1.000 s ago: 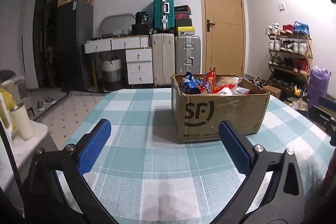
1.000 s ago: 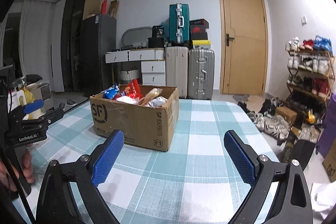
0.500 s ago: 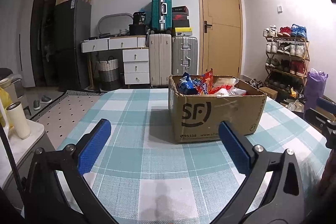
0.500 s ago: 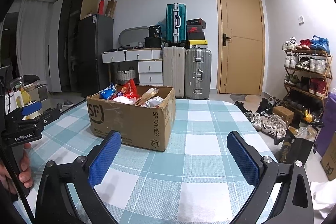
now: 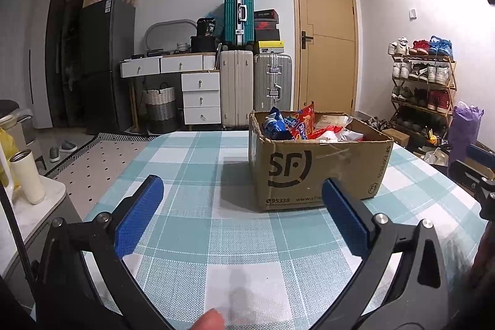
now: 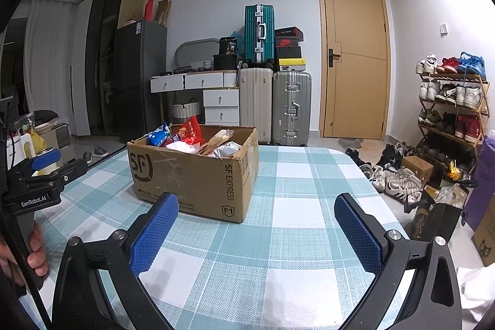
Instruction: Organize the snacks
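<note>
1. Cardboard box [image 5: 320, 169]: stands open-topped on the checked worktop [image 5: 198, 175], at about 1 o'clock in the left wrist view and 11 o'clock in the right wrist view. Its flaps are folded away, which leaves the contents open to reach from above.
2. Snack packets [image 5: 297, 126]: blue, red and white bags piled loosely inside the box, some rising above its rim. None shows on the cloth around it. This arrangement fits equally snacks gathered in and snacks awaiting sorting out.
3. Left hand-held gripper [image 5: 238, 215]: jaws spread wide, nothing between the blue pads, held low over the cloth on the near side of the box. Judged a waiting or approach posture, since the box lies ahead of the opening.
4. Right hand-held gripper [image 6: 255, 229]: likewise wide apart and empty, pointed past the box's right corner.
5. Left wrist view only: the box's front face seen square on, and the tip of the right tool at 3 o'clock.
6. Right wrist view only: the box's side panel lettered "SF EXPRESS", a long pale packet [image 6: 216, 139] lying slantwise on the pile, and at 9 o'clock the left tool's body with a hand [image 6: 29, 249] around its grip.
</note>
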